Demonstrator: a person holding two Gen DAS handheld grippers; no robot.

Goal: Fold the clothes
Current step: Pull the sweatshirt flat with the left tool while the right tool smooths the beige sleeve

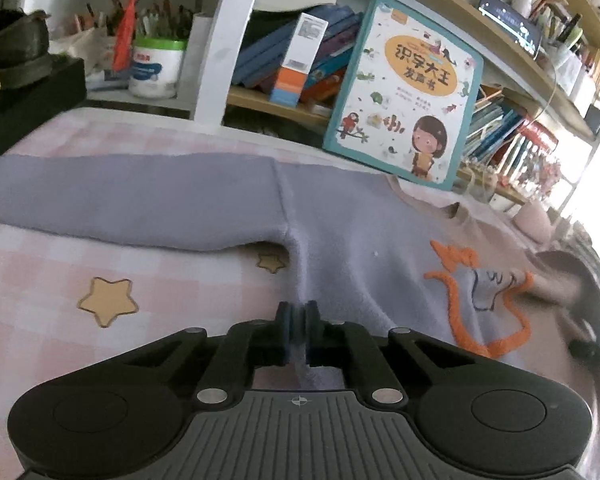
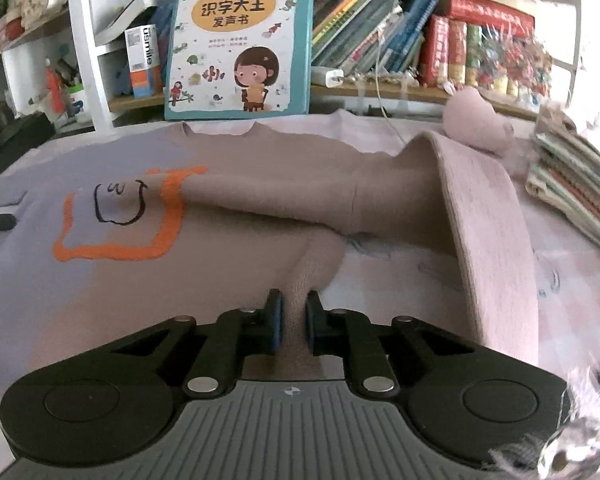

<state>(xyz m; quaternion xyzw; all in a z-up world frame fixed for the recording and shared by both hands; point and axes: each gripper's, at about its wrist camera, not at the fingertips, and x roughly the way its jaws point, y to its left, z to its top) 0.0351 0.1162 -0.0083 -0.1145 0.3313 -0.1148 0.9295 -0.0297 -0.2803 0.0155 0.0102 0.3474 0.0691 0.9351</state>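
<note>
A sweater lies spread on a pink checked cloth. Its left half is lavender, its right half is beige-pink, and an orange outline with a drawn face sits on the chest. My left gripper is shut on a pinched ridge of the lavender hem below the left sleeve. My right gripper is shut on a bunched fold of the beige side. The beige right sleeve is lifted and hangs curved over the body.
A children's picture book leans against the bookshelf behind the sweater. A pink plush toy and a stack of books are at the right. A black box with a shoe and a white pen tub stand at the left.
</note>
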